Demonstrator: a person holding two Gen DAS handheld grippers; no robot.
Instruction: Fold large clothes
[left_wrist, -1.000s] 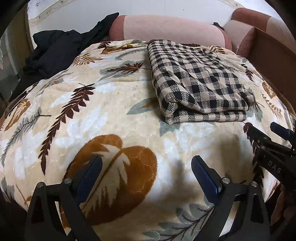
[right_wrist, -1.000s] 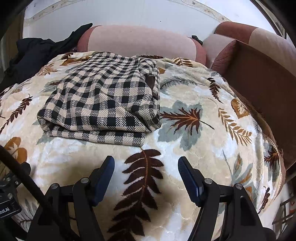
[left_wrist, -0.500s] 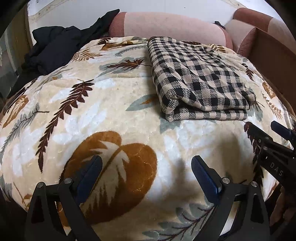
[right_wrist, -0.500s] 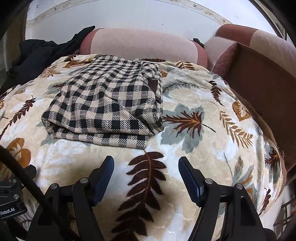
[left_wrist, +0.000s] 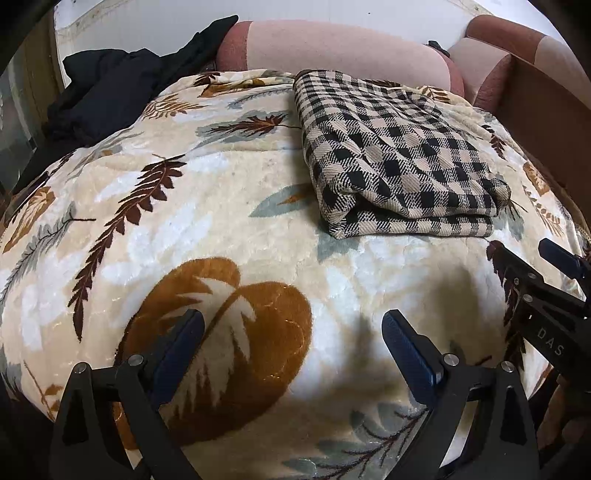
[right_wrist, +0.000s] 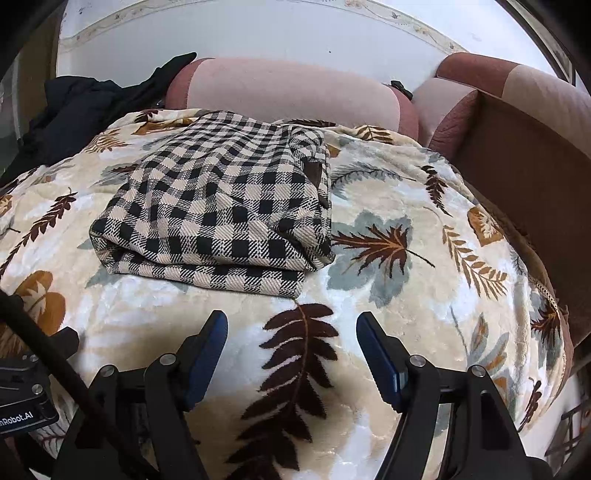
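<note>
From my remote station I am looking at a cream plush blanket (left_wrist: 229, 206) printed with brown fern fronds, grey-blue leaves and a large ochre leaf motif; it is covering the whole sofa seat. A pink bolster cushion (right_wrist: 288, 92) with darker rust ends is lying along the back, against a white wall (right_wrist: 258, 33) edged with a patterned border. A heap of black clothing (left_wrist: 107, 92) is sitting at the far left, spilling onto the blanket's edge. A rust-and-pink sofa armrest (right_wrist: 517, 110) is rising on the right side.
</note>
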